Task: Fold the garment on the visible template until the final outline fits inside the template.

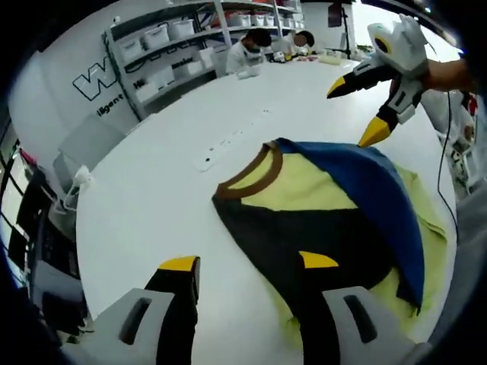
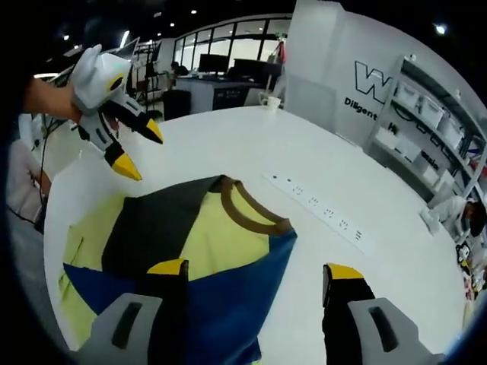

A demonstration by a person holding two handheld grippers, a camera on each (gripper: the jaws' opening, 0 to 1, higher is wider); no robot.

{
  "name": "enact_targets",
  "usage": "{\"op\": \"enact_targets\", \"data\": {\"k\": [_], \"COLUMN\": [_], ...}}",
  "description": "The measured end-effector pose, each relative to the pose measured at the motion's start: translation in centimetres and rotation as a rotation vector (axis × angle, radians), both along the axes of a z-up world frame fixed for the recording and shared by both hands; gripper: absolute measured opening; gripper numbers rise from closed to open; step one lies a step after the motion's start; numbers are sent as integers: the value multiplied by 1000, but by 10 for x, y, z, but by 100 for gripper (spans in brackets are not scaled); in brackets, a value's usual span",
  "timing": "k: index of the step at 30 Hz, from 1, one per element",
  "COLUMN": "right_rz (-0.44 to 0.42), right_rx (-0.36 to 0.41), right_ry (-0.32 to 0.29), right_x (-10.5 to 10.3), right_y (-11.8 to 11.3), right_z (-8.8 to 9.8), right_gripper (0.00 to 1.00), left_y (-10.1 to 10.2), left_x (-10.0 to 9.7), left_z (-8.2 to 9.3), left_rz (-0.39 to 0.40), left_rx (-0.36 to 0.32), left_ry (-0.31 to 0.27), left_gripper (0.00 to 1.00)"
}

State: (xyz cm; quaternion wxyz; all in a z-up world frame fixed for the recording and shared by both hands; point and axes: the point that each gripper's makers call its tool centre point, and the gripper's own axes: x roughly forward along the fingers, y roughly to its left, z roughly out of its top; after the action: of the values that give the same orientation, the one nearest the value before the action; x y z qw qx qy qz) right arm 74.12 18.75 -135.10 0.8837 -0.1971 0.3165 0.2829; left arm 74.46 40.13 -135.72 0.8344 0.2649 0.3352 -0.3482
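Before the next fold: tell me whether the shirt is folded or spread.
Partly folded: the shirt has its blue and dark flaps laid over the yellow middle, on the white table.

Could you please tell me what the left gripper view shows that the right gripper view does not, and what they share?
Left gripper view: the left claw open in the foreground, two seated people at the table's far edge, and long storage shelves.

Right gripper view: the right claw open in the foreground, a white cup at the far table edge, and desks with monitors beyond.

Both: the garment lying partly folded, with its brown collar, the white table and a white power strip.
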Motion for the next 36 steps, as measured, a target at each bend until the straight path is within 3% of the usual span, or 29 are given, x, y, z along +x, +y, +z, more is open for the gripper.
{"op": "enact_targets", "data": {"k": [9, 27, 36], "right_rz": [29, 32, 54], "right_rx": [22, 57, 79], "right_ry": [-18, -17, -25], "right_x": [-15, -44, -55], "right_y": [8, -4, 0], "right_z": [8, 7, 8], "right_gripper": [72, 77, 87], "left_y": [14, 5, 13], "left_x": [-8, -42, -51], "left_z": [7, 16, 23], "left_rz": [24, 48, 104], "left_rx": [6, -15, -43], "left_ry": [-9, -26, -34], "left_gripper": [57, 62, 77]}}
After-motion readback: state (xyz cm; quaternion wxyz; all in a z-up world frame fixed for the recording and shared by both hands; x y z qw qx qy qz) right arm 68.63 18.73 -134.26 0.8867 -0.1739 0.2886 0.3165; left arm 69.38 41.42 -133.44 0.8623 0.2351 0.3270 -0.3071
